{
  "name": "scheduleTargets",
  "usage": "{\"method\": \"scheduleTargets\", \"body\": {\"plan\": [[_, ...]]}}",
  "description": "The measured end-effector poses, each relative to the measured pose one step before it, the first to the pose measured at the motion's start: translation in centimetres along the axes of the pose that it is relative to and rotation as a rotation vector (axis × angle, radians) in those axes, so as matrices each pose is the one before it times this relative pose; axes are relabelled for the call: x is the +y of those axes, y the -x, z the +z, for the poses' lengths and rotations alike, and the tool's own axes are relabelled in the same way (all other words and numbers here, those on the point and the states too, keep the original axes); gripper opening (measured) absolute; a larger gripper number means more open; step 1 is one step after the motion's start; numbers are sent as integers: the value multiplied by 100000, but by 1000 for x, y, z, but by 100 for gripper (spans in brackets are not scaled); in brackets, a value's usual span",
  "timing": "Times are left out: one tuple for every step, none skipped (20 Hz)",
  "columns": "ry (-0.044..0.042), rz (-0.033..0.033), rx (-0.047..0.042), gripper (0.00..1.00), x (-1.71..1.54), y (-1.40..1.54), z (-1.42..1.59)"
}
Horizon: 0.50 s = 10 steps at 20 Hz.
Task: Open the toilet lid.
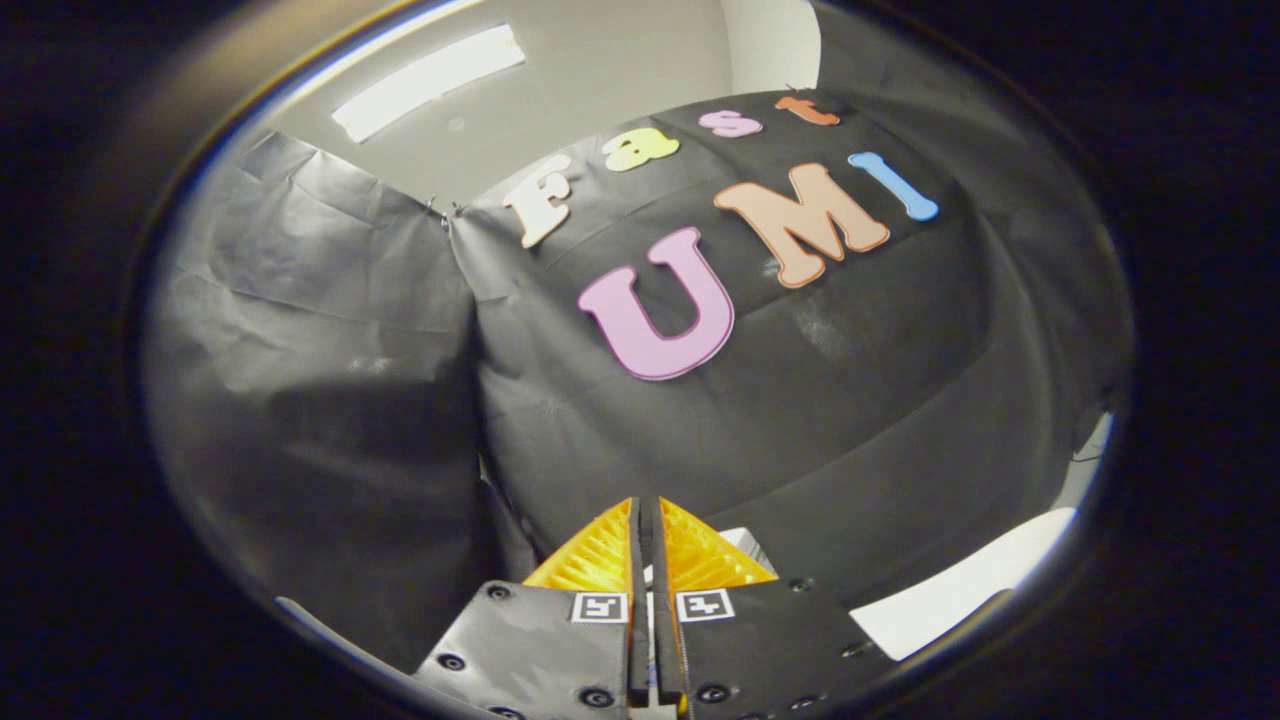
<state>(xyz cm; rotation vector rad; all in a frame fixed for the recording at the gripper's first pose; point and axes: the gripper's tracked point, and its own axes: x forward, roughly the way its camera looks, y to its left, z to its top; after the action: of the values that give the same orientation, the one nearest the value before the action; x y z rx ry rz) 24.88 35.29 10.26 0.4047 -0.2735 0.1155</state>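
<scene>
Looking along the hand-held gripper (646,505), we see its two fingers drawn together, with only a thin dark slit between them and nothing held in that slit. Each finger carries a small square marker (600,607) near its base, one on either side of the slit. The fingers point upward at the black cloth (850,420) of the booth's back wall, which rises beyond the tips. A second cloth panel (300,400) hangs to the left of it, and the two meet at a seam pinned by small clips (440,210) near the top. Above the cloth we see a pale ceiling (620,60) with a long bright light strip (430,80).

Low and to the right of the fingers, well apart from them, lies a smooth white slab (960,590) below the foot of the back cloth. We cannot tell whether it is the toilet lid or some other part of the toilet, since only a curved sliver of it is in sight. A smaller white piece (748,545) peeks out just beside the right finger, close behind its tip; it is too little to name. The fingers touch neither of these.
</scene>
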Motion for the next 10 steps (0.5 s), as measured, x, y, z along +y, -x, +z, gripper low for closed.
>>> {"method": "scheduleTargets", "body": {"plan": [[1247, 167, 2432, 4, 361, -48, -978], [1416, 593, 2172, 4, 277, 367, -1084], [686, 788, 1569, 3, 650, -143, -676], [212, 707, 1202, 3, 659, -348, -626], [-75, 449, 1371, 3, 561, -420, -609], [200, 239, 1746, 4, 590, -401, -768], [468, 353, 1780, 3, 669, -281, -824], [458, 538, 1606, 4, 684, -383, -643], [511, 831, 1768, 4, 622, -292, -677], [1128, 924, 2203, 4, 635, -217, -897]]}}
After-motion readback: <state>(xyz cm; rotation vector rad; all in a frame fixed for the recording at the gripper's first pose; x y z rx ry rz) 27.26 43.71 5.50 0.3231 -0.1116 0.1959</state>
